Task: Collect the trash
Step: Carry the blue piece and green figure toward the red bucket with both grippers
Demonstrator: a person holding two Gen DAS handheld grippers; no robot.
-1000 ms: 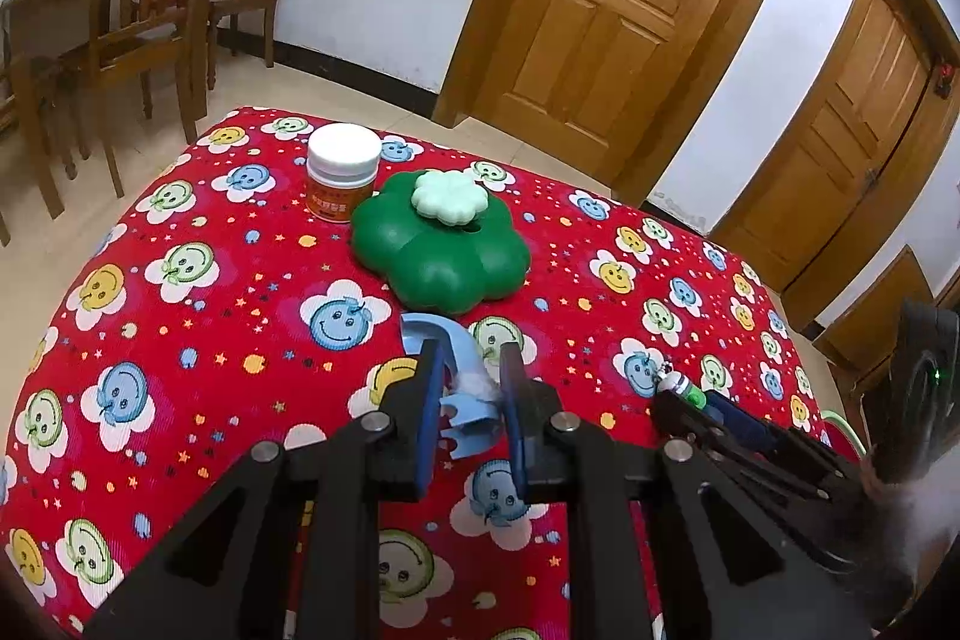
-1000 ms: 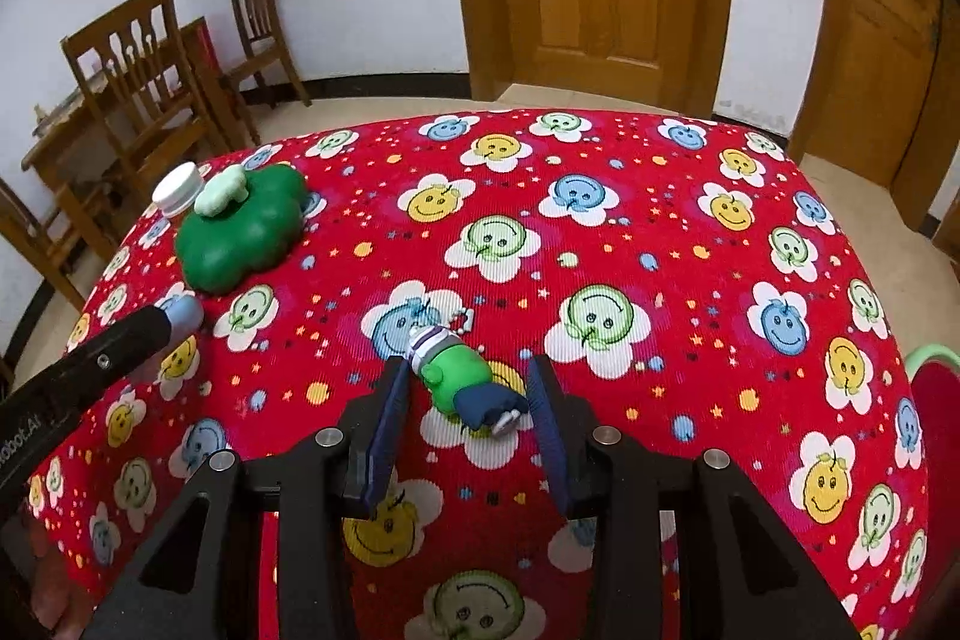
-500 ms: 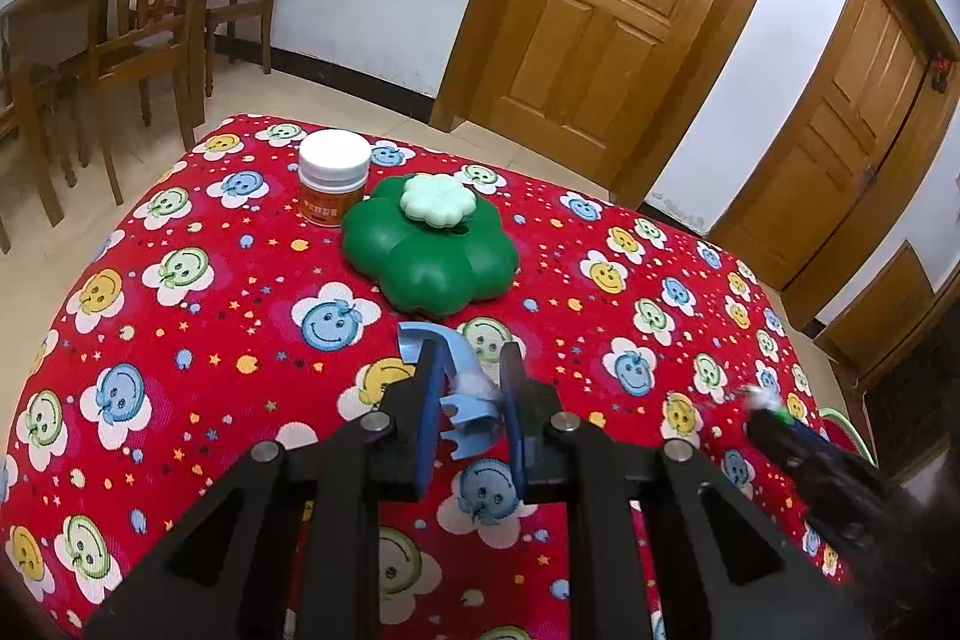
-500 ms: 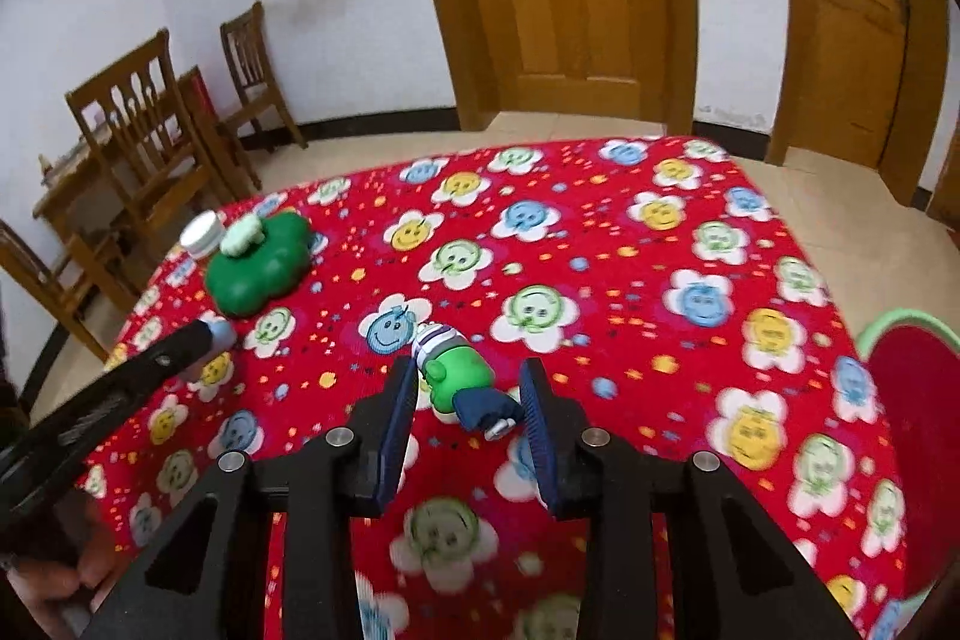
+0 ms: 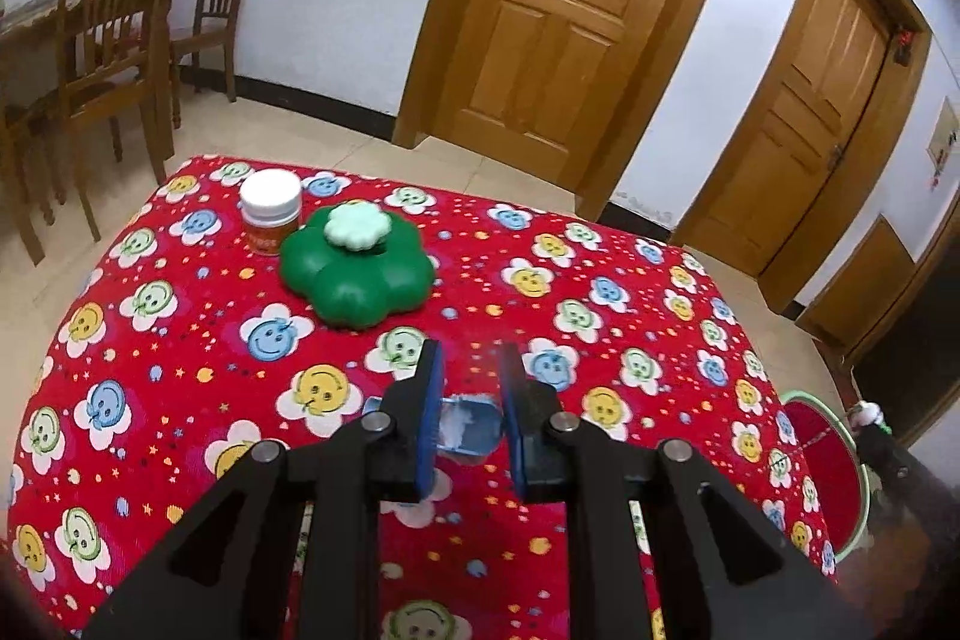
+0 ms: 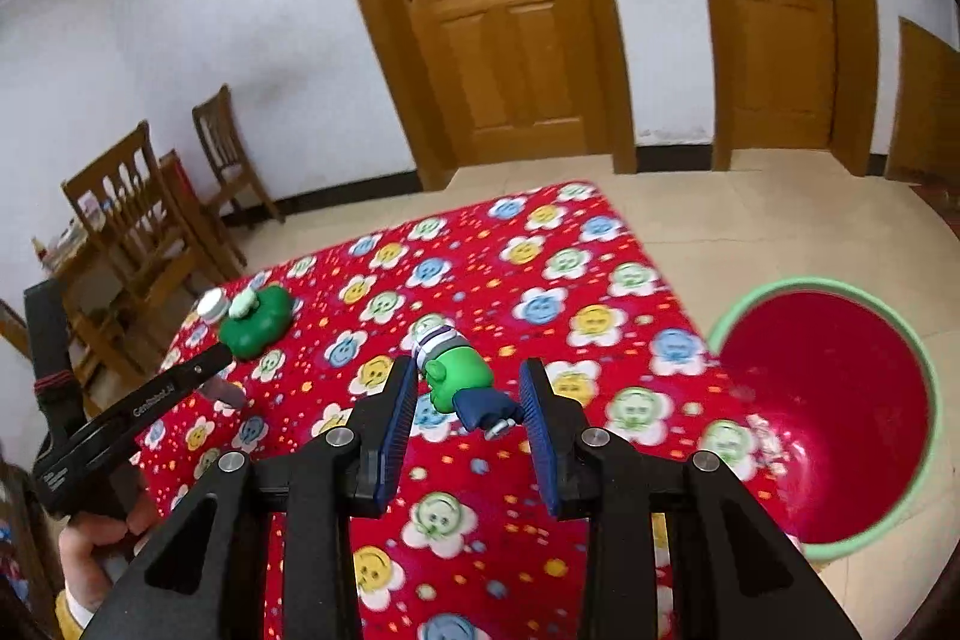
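My left gripper (image 5: 469, 382) is shut on a crumpled blue wrapper (image 5: 468, 427) and holds it above the red smiley tablecloth (image 5: 180, 376). My right gripper (image 6: 471, 391) is shut on a small green toy figure with blue legs (image 6: 459, 379), lifted above the cloth near the table's right edge. A red bin with a green rim (image 6: 840, 418) stands on the floor just right of the table; it also shows in the left wrist view (image 5: 825, 454). The left gripper shows in the right wrist view (image 6: 174, 388).
A green flower-shaped box (image 5: 357, 271) and a white-lidded jar (image 5: 270, 214) stand at the table's far left. Wooden chairs (image 5: 114, 58) and a table are beyond the left side. Two wooden doors (image 5: 570, 10) are behind.
The right gripper has lifted the toy figure and swung right toward the red bin. The left gripper has risen a little with the wrapper still held.
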